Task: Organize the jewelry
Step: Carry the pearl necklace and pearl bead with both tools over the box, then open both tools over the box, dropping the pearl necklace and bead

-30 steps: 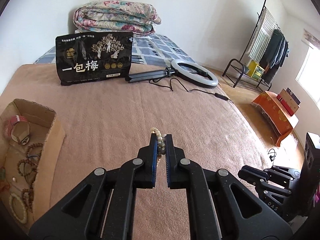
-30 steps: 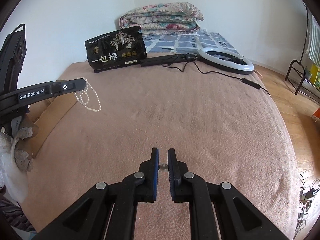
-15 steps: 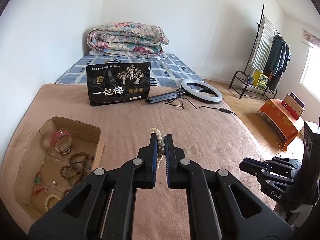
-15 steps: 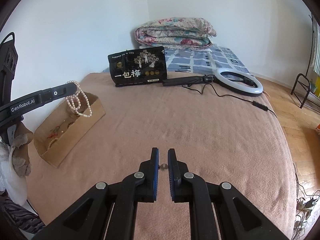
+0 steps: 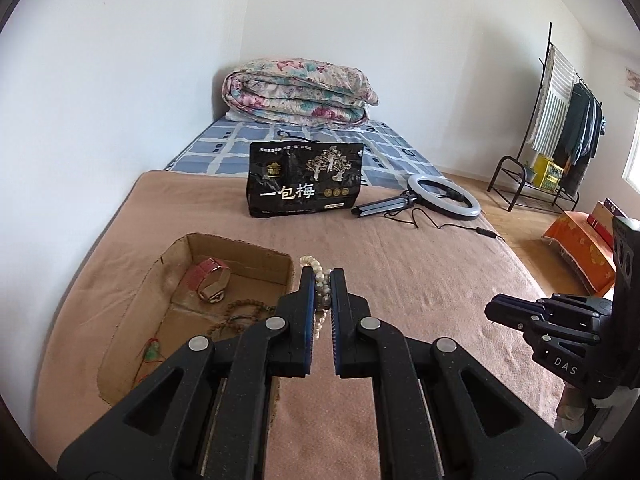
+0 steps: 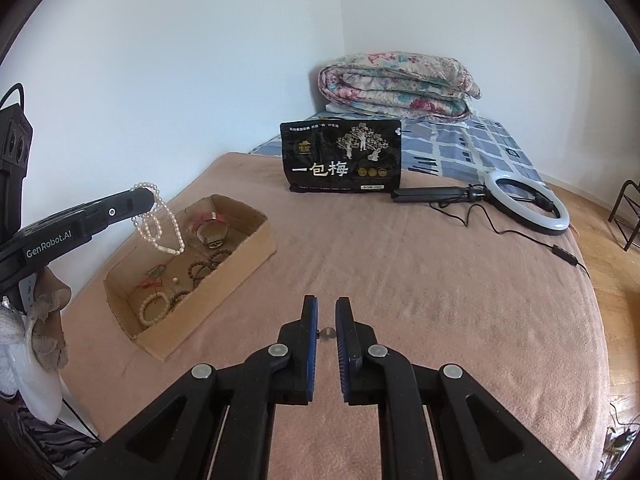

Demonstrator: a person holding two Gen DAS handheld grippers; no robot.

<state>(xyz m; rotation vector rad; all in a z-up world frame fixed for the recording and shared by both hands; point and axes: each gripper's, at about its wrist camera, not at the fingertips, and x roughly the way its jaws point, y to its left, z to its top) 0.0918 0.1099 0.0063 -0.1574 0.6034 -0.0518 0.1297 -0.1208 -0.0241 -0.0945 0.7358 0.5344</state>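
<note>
The left gripper (image 5: 320, 300) clamps the pearl necklace (image 6: 158, 224), hanging in loops above the cardboard box (image 6: 248, 258). Light, limp and slippery: grip across several strands. The right gripper (image 6: 326, 330) pinches a small, unidentifiable piece.

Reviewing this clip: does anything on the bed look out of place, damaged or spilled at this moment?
Nothing spilled. The cardboard box is rough: its near end is torn open. A ring light and a black snack bag share the blanket, unrelated to jewelry. The pearl strand hangs from the left tongs, not yet boxed.
</note>
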